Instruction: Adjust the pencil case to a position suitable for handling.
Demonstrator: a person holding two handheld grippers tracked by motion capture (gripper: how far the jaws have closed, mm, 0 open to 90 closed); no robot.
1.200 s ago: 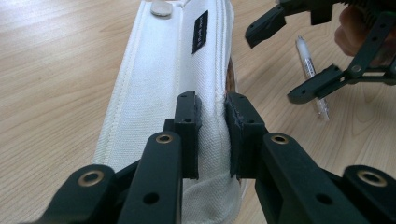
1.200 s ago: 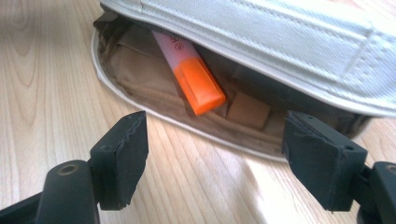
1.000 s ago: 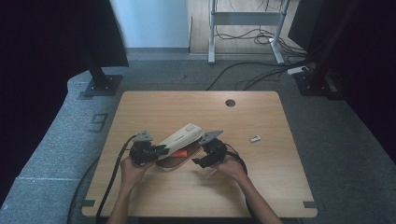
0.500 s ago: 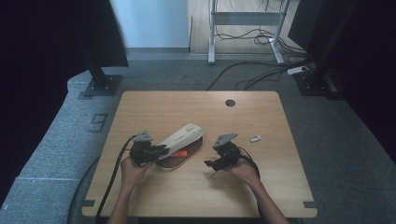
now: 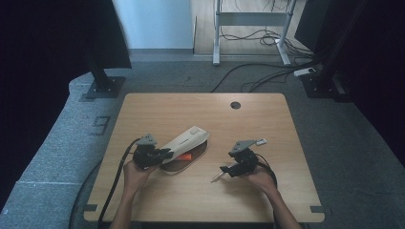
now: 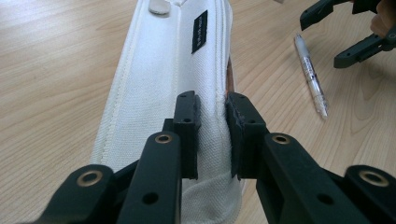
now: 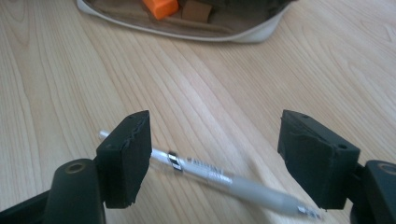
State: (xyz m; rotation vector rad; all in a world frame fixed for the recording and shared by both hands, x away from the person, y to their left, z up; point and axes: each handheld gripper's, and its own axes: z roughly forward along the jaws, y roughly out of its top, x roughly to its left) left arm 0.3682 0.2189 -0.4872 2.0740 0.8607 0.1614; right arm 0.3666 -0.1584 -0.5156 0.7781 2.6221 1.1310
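Observation:
A white fabric pencil case (image 5: 185, 140) lies open left of the table's middle, with an orange item (image 5: 184, 156) inside it. My left gripper (image 5: 166, 153) is shut on the case's near end. In the left gripper view its pads (image 6: 187, 121) pinch a fold of the white cloth (image 6: 154, 70). A clear pen (image 7: 219, 177) lies flat on the wood between the wide-apart jaws of my right gripper (image 7: 215, 140). Those jaws have just been closing, but the pads are not touching the pen. In the high view the right gripper (image 5: 225, 170) hovers over the pen (image 5: 217, 177), right of the case.
A small pale object (image 5: 260, 141) lies just beyond the right gripper. The wooden table (image 5: 191, 109) has a round cable hole (image 5: 235, 105) near its far edge. Cables trail from both grippers toward the near edge.
My right gripper has moved to the right, away from the pencil case, and now stands over the pen. The left gripper and the case have stayed put.

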